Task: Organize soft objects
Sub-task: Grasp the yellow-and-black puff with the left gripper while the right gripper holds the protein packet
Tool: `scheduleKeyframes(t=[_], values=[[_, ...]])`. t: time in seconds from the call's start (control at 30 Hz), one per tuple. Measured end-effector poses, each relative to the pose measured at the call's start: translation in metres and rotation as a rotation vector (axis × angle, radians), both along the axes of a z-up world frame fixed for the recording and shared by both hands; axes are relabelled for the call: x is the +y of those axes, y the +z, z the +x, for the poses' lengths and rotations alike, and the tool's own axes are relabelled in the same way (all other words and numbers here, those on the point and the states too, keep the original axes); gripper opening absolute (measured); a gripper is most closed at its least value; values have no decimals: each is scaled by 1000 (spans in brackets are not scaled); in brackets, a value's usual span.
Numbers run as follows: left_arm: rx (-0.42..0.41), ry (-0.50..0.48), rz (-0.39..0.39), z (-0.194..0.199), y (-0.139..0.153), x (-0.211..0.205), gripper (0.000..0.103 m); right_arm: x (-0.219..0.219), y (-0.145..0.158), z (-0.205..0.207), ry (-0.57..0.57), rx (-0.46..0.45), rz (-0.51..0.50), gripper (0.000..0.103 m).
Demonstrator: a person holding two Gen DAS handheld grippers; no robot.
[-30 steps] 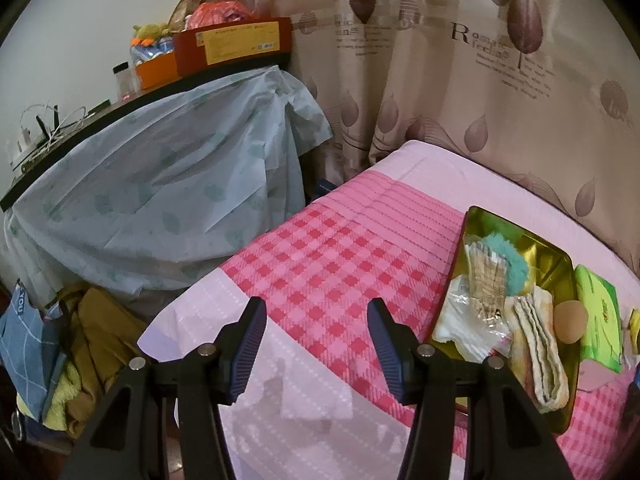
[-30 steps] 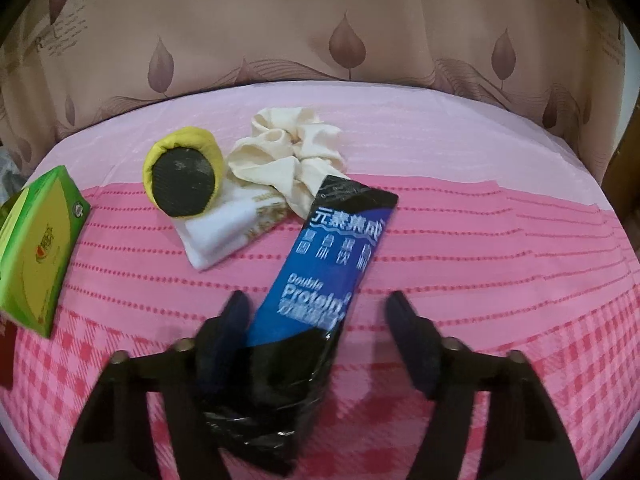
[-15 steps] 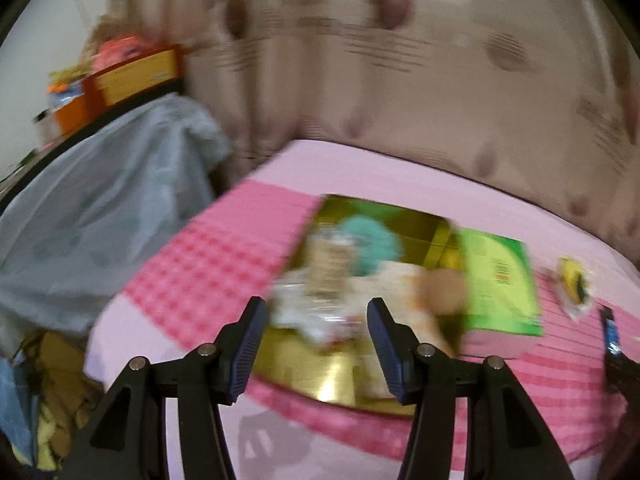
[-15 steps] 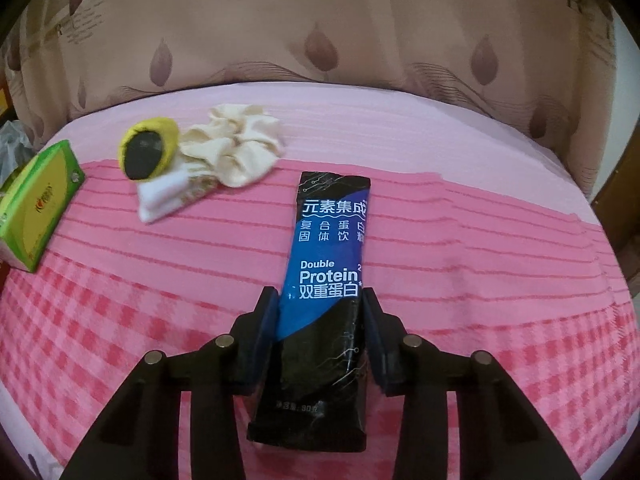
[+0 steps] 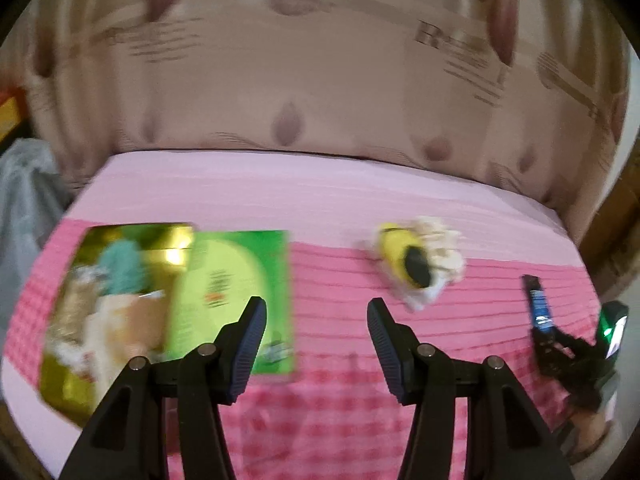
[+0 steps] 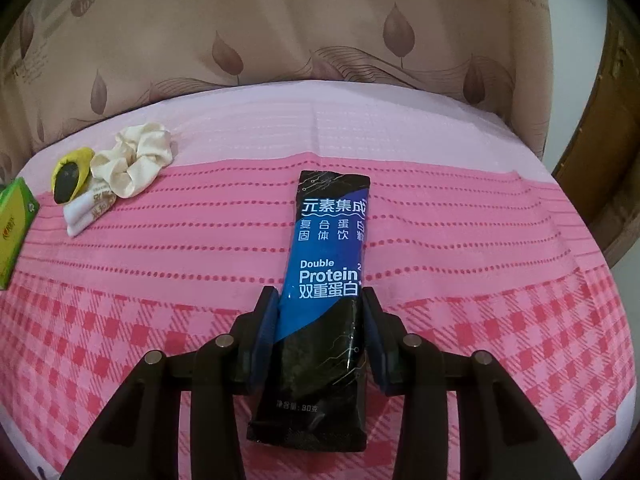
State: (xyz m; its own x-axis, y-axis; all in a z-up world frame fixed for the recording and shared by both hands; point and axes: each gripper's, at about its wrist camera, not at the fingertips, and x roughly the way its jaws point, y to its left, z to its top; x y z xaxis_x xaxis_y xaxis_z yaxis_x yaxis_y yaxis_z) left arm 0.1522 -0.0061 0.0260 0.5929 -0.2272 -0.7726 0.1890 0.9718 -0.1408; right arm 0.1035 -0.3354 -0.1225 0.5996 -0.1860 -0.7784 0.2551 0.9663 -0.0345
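Plainly the right claw (image 6: 320, 320) pinches a black-and-blue sachet (image 6: 326, 264) reading "Double Protein" between its pads, while the left claw (image 5: 316, 332) gapes empty above the bed (image 5: 340, 280).

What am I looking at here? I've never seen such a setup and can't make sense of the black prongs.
The prongs are hand-held two-finger grippers, one in each of a person's hands, each carrying a camera that looks along its fingers. In the right camera's picture, the right gripper is shut on a black and blue protein sachet over a pink bedspread. The left camera's picture is blurred; the left gripper is open and empty. On the bed lie a green pack, a gold tray holding soft items, a cream scrunchie and a yellow and black puff.
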Motion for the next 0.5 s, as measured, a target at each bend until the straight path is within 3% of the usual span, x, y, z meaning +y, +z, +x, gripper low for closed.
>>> scheduleKeyframes(t=[0.2, 0.5], values=[[97, -55, -100, 44, -14, -52, 58, -4, 0, -1, -1, -8, 34, 38], [233, -5, -119, 100, -54, -91, 58, -10, -1, -3, 4, -13, 59, 41]])
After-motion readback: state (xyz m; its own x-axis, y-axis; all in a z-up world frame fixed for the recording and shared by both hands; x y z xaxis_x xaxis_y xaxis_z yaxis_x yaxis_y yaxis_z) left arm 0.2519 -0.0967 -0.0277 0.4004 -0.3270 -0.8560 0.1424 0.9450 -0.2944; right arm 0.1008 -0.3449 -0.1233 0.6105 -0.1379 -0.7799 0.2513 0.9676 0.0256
